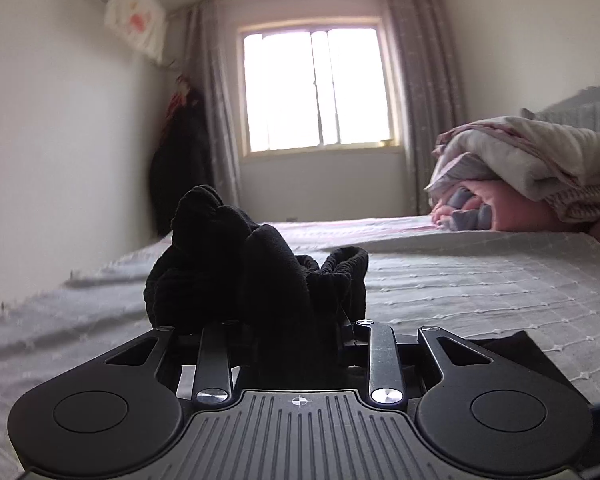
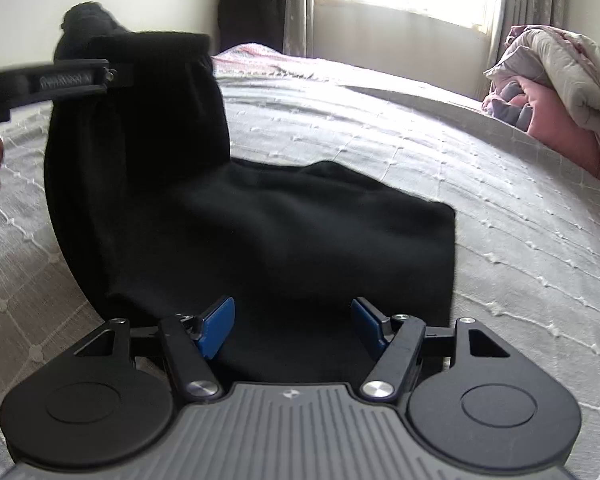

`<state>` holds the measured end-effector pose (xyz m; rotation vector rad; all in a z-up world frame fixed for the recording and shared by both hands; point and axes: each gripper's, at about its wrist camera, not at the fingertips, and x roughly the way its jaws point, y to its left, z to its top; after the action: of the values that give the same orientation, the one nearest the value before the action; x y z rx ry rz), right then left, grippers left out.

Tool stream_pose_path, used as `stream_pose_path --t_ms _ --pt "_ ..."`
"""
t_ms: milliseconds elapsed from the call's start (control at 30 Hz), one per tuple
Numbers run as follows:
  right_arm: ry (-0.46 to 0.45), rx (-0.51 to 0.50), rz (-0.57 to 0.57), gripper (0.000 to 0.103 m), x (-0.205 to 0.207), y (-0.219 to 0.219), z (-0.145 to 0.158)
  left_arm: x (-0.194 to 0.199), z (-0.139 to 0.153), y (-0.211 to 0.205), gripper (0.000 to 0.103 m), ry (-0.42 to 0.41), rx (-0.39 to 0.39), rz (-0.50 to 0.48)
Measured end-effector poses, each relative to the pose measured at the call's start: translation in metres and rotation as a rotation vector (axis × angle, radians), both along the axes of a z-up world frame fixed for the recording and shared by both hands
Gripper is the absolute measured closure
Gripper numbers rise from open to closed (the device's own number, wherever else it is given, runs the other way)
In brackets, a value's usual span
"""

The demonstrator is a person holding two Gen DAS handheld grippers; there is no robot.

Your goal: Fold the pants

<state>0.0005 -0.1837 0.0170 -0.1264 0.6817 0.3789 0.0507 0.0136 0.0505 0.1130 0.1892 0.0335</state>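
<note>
A home bedroom. A bed [image 1: 480, 280] covered in a pale grey quilted spread fills most of the room, with a heap of folded blankets [image 1: 540, 168] in cream, pink and grey near its padded headboard [image 1: 592, 108]. Grey curtains [image 1: 416, 80] frame a bright window [image 1: 316, 88] in the far wall. Dark clothing [image 1: 180, 160] hangs in the corner beneath a cloth-covered air conditioner [image 1: 136, 20].

Daylit from the window [image 1: 318, 88], blown out to pure white at upper centre of the left view and top right of the right view. Strongly backlit: pants [image 2: 260, 232] reduced to a detail-less black mass. Soft glare on the bedspread [image 2: 380, 120] below the window. Fisheye bending and dark vignette at corners. Motion blur at upper left of the right view.
</note>
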Motion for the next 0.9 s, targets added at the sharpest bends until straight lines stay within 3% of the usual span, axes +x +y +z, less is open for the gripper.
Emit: stream_pose_path --t_ms 100,267,367,633,700,767,900 --pt "-0.011 0.011 -0.054 0.019 0.002 -0.018 0.008 -0.008 -0.002 -0.025 0.075 -0.028 0.08 -0.056" --pt "-0.074 -0.12 -0.127 0.019 0.005 -0.034 0.009 -0.014 -0.015 -0.066 0.075 -0.028 0.197 -0.177" --pt "-0.048 -0.098 -0.172 0.018 0.011 -0.053 0.012 -0.014 -0.028 -0.091 0.075 0.0 0.269 -0.265" --pt "0.045 0.059 -0.343 0.015 0.035 -0.114 0.006 -0.04 -0.09 -0.147 0.066 0.126 0.669 -0.509" --pt "0.066 0.109 -0.353 0.015 0.037 -0.122 0.004 -0.048 -0.09 -0.145 0.057 0.143 0.681 -0.556" --pt "0.082 0.156 -0.35 0.015 0.039 -0.127 0.003 -0.05 -0.081 -0.139 0.05 0.18 0.624 -0.606" --pt "0.107 0.26 -0.326 0.014 0.041 -0.131 0.002 -0.051 -0.068 -0.124 0.046 0.224 0.508 -0.667"
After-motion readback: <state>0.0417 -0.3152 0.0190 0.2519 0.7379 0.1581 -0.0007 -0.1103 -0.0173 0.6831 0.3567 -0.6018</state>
